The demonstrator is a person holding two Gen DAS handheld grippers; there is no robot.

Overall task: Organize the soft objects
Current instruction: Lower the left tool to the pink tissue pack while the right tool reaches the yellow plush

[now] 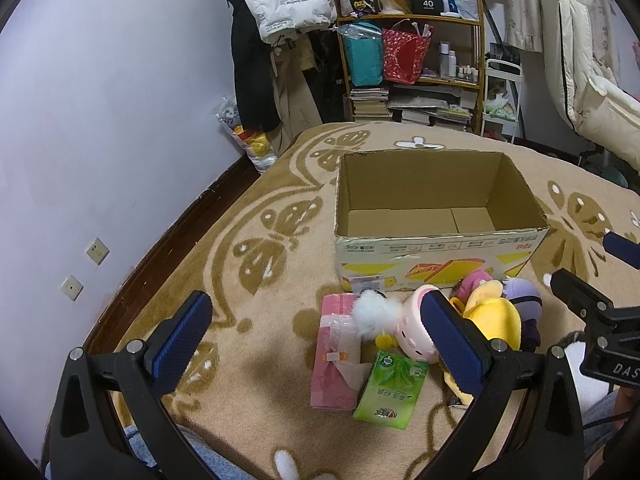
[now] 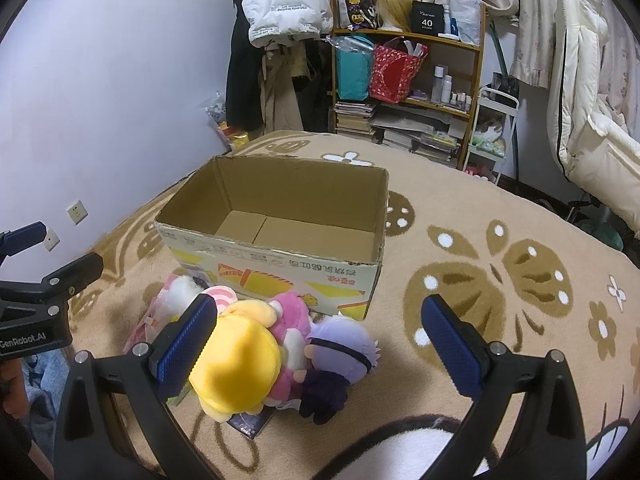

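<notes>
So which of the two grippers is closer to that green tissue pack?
Left. The left gripper hangs open right above the green tissue pack. The right gripper is off to its side, open over the yellow plush.

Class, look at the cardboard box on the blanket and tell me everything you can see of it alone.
The cardboard box is an open-topped rectangular carton of brown corrugated card with a ragged upper rim. Its white front panel carries yellow and red graphics and upside-down printed text. Inside, only the bare folded bottom flaps show. It stands upright on the patterned beige blanket. The plush toys lie piled against its front side.
</notes>
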